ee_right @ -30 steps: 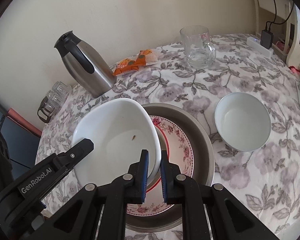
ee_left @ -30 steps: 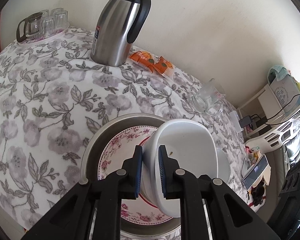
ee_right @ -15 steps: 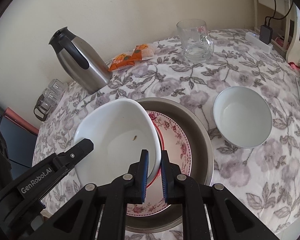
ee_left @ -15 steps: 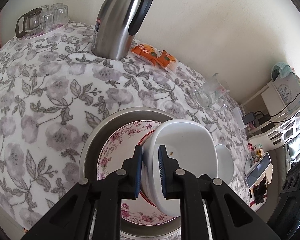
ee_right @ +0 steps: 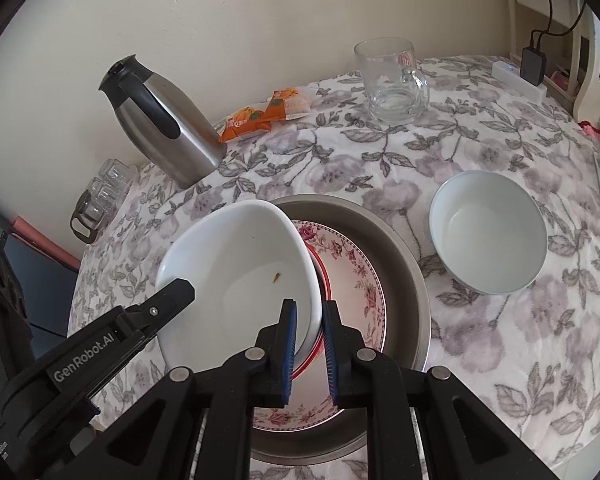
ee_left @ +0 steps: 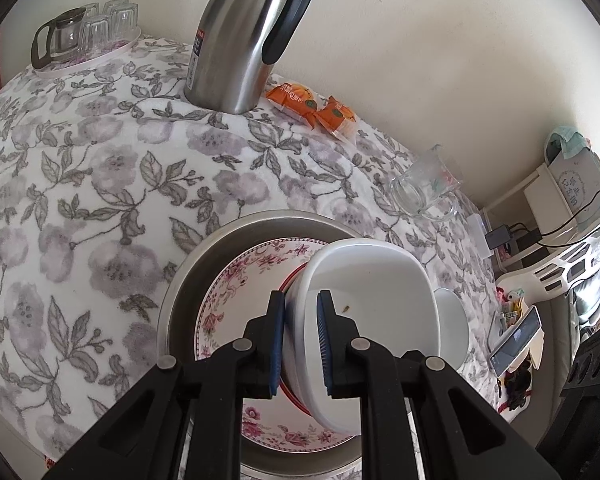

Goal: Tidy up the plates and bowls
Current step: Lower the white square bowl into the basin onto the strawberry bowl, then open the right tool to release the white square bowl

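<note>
Both views have shifted slightly since the earlier frames, the steel jug sitting higher in the left view, while the white dish (ee_right: 240, 276) stays tilted over the stack. Left gripper (ee_left: 300, 340) is clamped on the dish's left rim; right gripper (ee_right: 309, 350) straddles the opposite rim, its pads loosening a little from a tight pinch, rim still between them. Two opposed rim grips keep the wide, shallow dish from swinging as it is lowered. Beneath it, nested largest-first for stability, lie the red-rimmed plate (ee_right: 325, 280), the floral plate (ee_right: 360, 276) and the metal basin (ee_right: 400, 256), near the front of the table (ee_right: 500, 360). A white bowl (ee_right: 488, 236) waits just right of the basin, probably next to be stacked. Far off stand the steel jug (ee_left: 244, 40), the snack packets (ee_left: 312, 108) and the glass mug (ee_right: 392, 80).
</note>
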A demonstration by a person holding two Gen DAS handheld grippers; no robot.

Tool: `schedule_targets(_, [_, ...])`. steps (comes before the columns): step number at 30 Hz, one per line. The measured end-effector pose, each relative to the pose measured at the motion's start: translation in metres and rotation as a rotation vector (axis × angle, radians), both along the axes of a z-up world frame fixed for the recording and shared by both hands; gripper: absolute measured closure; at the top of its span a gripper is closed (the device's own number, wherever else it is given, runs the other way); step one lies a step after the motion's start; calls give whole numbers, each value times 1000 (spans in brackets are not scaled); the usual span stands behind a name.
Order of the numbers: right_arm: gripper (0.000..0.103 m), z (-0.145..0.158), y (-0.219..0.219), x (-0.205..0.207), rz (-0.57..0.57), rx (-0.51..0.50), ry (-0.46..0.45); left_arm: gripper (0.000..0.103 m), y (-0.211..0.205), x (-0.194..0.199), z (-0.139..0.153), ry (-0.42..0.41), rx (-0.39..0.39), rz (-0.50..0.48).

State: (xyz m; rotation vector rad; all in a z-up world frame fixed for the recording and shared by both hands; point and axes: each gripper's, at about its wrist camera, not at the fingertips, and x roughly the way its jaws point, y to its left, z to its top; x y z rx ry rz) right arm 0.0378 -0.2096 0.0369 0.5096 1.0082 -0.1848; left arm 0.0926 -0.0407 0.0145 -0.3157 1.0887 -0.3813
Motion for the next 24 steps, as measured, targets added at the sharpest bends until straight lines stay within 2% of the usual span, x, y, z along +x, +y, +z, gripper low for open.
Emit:
schedule_targets(10, [85,3,0,-1,5,10,-11,85,1,-1,12,-29,3,1])
schedule_targets(18, [85,14,1,-3,5,-15,-39,70,7,-4,27,-73,22,20])
schedule_targets(19, [85,15,0,-4,2,-23,-40,65,7,-5,28,-78,29,26])
schedule_targets(21, [74,17,-2,-5,-2,-35,-42,57,10,-5,31,-89,50,43])
schedule_targets(24, [72,18,-5,-5,-12,-56,-38,45,14,-4,31,-88,83,70])
